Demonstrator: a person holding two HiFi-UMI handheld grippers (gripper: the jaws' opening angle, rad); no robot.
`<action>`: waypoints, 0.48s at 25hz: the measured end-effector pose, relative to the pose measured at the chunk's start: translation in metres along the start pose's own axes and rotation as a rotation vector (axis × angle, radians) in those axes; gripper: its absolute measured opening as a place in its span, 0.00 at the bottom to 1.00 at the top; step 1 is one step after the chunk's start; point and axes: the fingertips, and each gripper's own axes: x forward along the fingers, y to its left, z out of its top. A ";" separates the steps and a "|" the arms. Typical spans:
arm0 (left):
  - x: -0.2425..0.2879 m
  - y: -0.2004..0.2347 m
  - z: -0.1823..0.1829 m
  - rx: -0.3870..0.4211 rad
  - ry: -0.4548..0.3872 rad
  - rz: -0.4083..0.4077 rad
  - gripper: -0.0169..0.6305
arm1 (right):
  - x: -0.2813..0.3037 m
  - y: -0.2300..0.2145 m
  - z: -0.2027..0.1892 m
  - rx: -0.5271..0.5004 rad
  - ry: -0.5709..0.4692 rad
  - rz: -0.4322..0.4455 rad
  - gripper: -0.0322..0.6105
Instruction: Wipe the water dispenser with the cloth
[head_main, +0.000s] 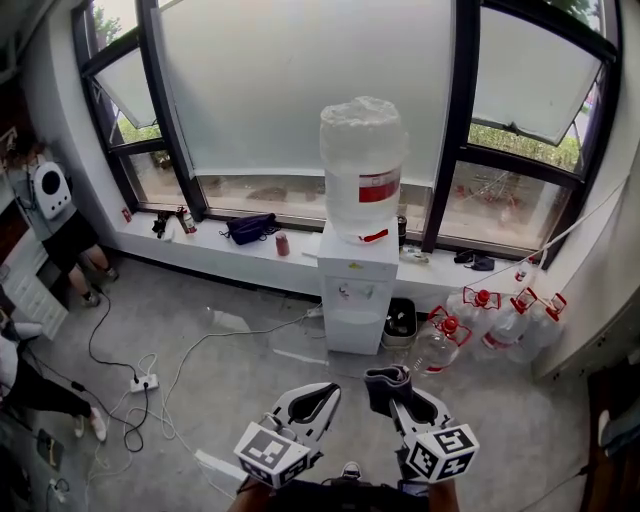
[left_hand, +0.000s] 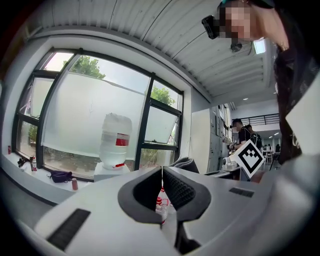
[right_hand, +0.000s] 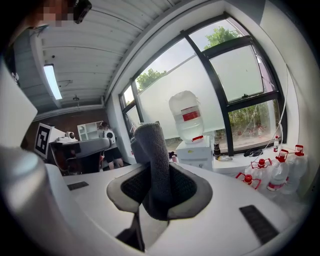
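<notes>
Facing the tall white water dispenser (head_main: 357, 295) with its upturned clear bottle (head_main: 363, 165), I've got it far ahead against the window sill, well apart from both grippers. Open grey floor (head_main: 230, 400) lies between us, so a straight walk-in looks free. The white cables (head_main: 140, 375) sprawl off to the left, out of my line. Just right of the dispenser sits a small black bin (head_main: 400, 320), and further right a cluster of clear jugs with red caps (head_main: 490, 315). I'd judge that side tight for swinging, so front or left is the way in. My right gripper (head_main: 408, 398) is clamped on the dark grey terry cloth (right_hand: 152, 150), a thick fold standing past the jaw tips. Lead with that fold, flat on the top edge first. My left gripper (head_main: 318, 395) is closed on nothing.
</notes>
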 end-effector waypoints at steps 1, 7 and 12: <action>0.004 -0.001 0.001 0.001 -0.014 0.001 0.05 | 0.001 -0.003 0.000 -0.001 0.003 0.010 0.21; 0.022 -0.002 -0.008 0.018 0.002 0.009 0.06 | 0.014 -0.022 -0.004 0.026 0.032 0.047 0.22; 0.026 0.013 -0.010 0.005 0.021 0.055 0.06 | 0.031 -0.025 -0.010 0.053 0.052 0.077 0.22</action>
